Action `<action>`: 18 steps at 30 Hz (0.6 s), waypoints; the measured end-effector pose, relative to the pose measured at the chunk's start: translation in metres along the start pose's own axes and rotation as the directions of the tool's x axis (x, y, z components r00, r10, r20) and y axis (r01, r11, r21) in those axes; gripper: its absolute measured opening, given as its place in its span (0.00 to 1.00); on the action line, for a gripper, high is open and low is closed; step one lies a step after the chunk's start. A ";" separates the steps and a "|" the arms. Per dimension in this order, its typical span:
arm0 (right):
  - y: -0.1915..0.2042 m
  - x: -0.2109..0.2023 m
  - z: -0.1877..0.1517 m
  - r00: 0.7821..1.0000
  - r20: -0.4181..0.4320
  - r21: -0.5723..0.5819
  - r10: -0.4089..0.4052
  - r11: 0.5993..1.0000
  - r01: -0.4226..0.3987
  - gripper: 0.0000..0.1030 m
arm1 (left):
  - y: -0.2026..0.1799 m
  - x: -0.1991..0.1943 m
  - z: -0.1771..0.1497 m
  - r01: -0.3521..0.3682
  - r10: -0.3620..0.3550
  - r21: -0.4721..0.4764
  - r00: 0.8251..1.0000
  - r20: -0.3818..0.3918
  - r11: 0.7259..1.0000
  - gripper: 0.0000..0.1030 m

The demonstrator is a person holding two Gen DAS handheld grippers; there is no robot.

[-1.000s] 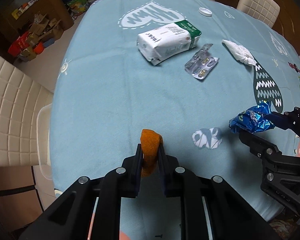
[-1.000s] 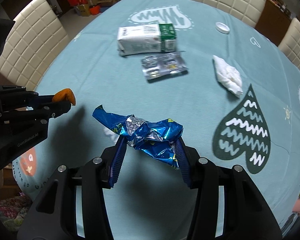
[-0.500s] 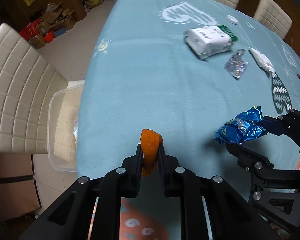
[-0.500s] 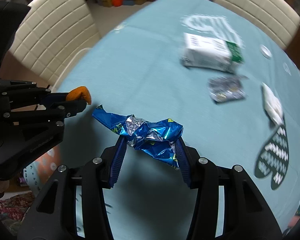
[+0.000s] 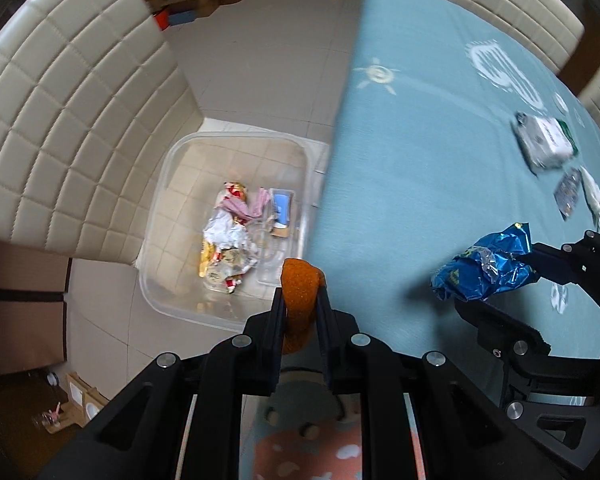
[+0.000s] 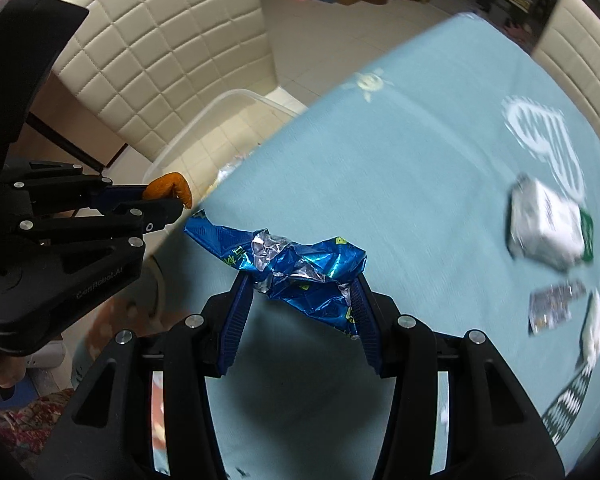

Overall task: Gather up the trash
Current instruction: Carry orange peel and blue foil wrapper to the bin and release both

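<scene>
An orange peel (image 5: 299, 296) is pinched tight between the narrow jaws of the left gripper (image 5: 299, 304), right at the edge of the table (image 5: 412, 168), beside a clear bin (image 5: 168, 184) on the floor. Papers and wrappers are seen lying inside the bin. A crumpled blue wrapper (image 6: 296, 268) is squeezed between the half-wide jaws of the right gripper (image 6: 300, 300), above the blue tablecloth and near the left gripper. Farther off on the table, a white and green packet (image 6: 548, 228), a silver pill sheet (image 6: 552, 306) and a white tissue (image 6: 594, 330) are left lying. A cream chair (image 5: 60, 112) is placed next to the bin.
</scene>
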State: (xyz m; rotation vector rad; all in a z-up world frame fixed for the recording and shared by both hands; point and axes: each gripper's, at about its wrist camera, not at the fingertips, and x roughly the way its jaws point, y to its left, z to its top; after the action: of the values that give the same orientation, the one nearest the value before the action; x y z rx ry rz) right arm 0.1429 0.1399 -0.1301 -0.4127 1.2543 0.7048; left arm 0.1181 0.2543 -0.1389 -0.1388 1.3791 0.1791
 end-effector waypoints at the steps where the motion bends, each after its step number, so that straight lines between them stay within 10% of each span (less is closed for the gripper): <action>1: 0.002 0.003 0.007 1.000 0.001 -0.006 0.003 1.000 -0.003 0.50 | 0.005 0.001 0.002 -0.002 0.002 -0.009 1.000 0.001 1.000 0.15; 8: 0.019 0.017 0.047 1.000 0.011 -0.054 0.020 0.998 -0.020 0.50 | 0.041 0.015 0.023 0.007 -0.009 -0.084 1.000 -0.019 0.996 0.21; 10: 0.026 0.022 0.059 1.000 0.014 -0.072 0.028 0.997 -0.027 0.50 | 0.052 0.017 0.027 0.006 -0.008 -0.110 1.000 -0.014 0.994 0.66; 11: 0.029 0.024 0.064 1.000 0.013 -0.082 0.028 0.996 -0.027 0.50 | 0.059 0.016 0.029 -0.011 0.012 -0.126 1.000 0.004 0.992 0.72; 18: 0.058 0.050 0.089 0.999 -0.019 -0.151 0.050 0.987 -0.053 0.55 | 0.101 0.018 0.029 -0.076 0.083 -0.218 0.996 0.022 0.973 0.77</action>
State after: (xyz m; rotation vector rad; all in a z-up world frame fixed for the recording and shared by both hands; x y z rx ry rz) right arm 0.1743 0.2523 -0.1479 -0.5122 1.2332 0.8456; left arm 0.1283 0.3600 -0.1506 -0.2624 1.3329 0.3978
